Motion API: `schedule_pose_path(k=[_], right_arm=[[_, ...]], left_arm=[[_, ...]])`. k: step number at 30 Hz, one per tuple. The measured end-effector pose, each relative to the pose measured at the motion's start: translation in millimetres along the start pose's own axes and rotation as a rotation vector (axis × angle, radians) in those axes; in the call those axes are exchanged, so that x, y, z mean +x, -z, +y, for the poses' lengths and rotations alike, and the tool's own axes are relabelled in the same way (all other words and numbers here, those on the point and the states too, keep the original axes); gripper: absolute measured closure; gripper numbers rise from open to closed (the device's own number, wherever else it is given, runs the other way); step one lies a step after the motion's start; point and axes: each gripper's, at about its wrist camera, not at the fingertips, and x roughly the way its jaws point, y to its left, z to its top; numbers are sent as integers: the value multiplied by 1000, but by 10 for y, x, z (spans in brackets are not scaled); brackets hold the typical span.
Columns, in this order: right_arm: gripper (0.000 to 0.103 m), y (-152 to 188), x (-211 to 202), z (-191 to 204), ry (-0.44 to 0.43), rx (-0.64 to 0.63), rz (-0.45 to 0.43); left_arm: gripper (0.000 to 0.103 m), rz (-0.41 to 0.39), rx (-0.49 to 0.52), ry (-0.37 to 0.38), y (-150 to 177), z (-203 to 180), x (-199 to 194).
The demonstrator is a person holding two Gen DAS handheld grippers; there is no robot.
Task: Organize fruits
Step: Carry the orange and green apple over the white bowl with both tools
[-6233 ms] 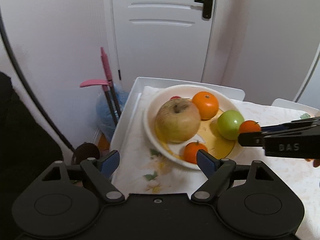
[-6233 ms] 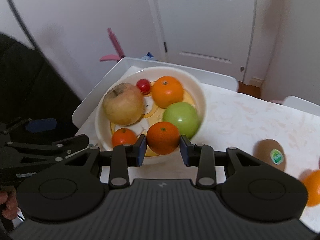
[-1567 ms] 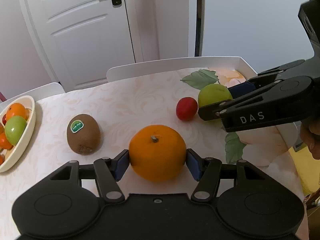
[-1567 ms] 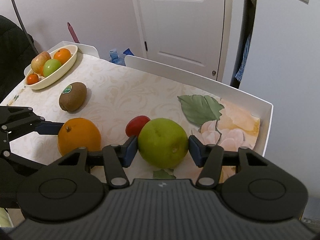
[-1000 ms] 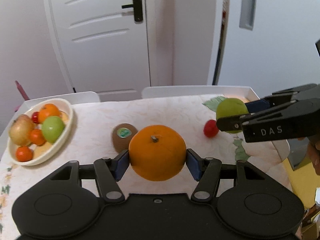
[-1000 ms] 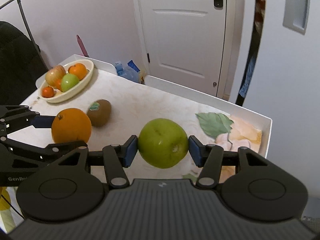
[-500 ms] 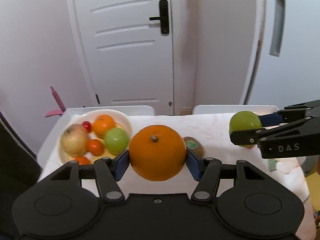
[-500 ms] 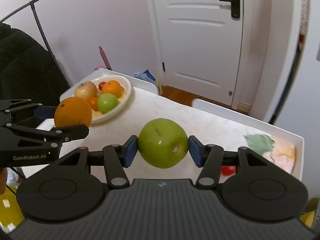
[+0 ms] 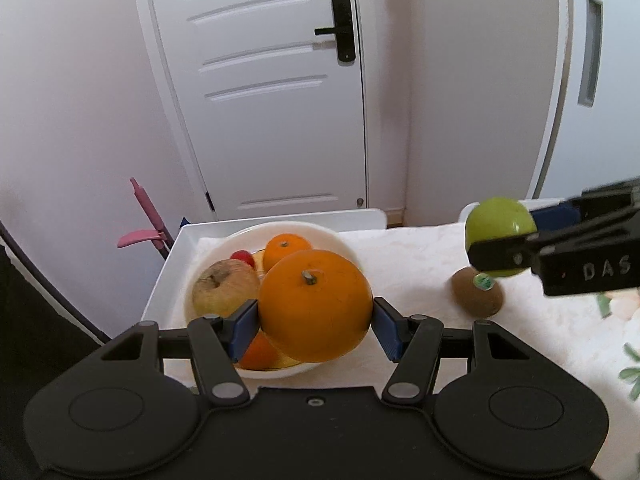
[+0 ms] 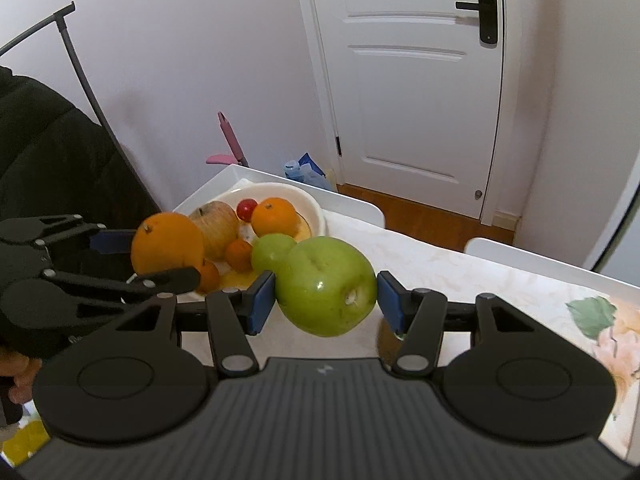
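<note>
My left gripper [image 9: 314, 322] is shut on a large orange [image 9: 314, 306] and holds it in the air over the near part of the white fruit bowl [image 9: 344, 244]. The bowl holds a yellowish apple [image 9: 222, 286], a smaller orange [image 9: 286, 250], a small red fruit [image 9: 242, 257] and more, partly hidden. My right gripper [image 10: 326, 296] is shut on a green apple [image 10: 326, 286], in the air to the right of the bowl [image 10: 310, 202]. A kiwi [image 9: 478, 298] with a sticker lies on the table under it.
The table [image 9: 420, 248] has a floral cloth and a white raised rim [image 9: 280, 218]. A white door [image 9: 272, 92] stands behind. A pink-handled tool [image 9: 146, 220] leans by the wall at the left. A dark garment [image 10: 48, 160] hangs at the left.
Both grippers have carried their fruit leftward toward the bowl. The orange is now over the bowl's near part, and the green apple is closer to the bowl, above the kiwi.
</note>
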Motion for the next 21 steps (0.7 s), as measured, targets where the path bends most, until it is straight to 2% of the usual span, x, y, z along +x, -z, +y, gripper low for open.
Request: schedule_pose_path(k=[14,21], right_arm=[[33,-117,402,277,62,56,21],[33,-161,521,313,88,71,28]], left_arm=[[38,43,166,54,159,174,629],[36,71,158,79,184,254,766]])
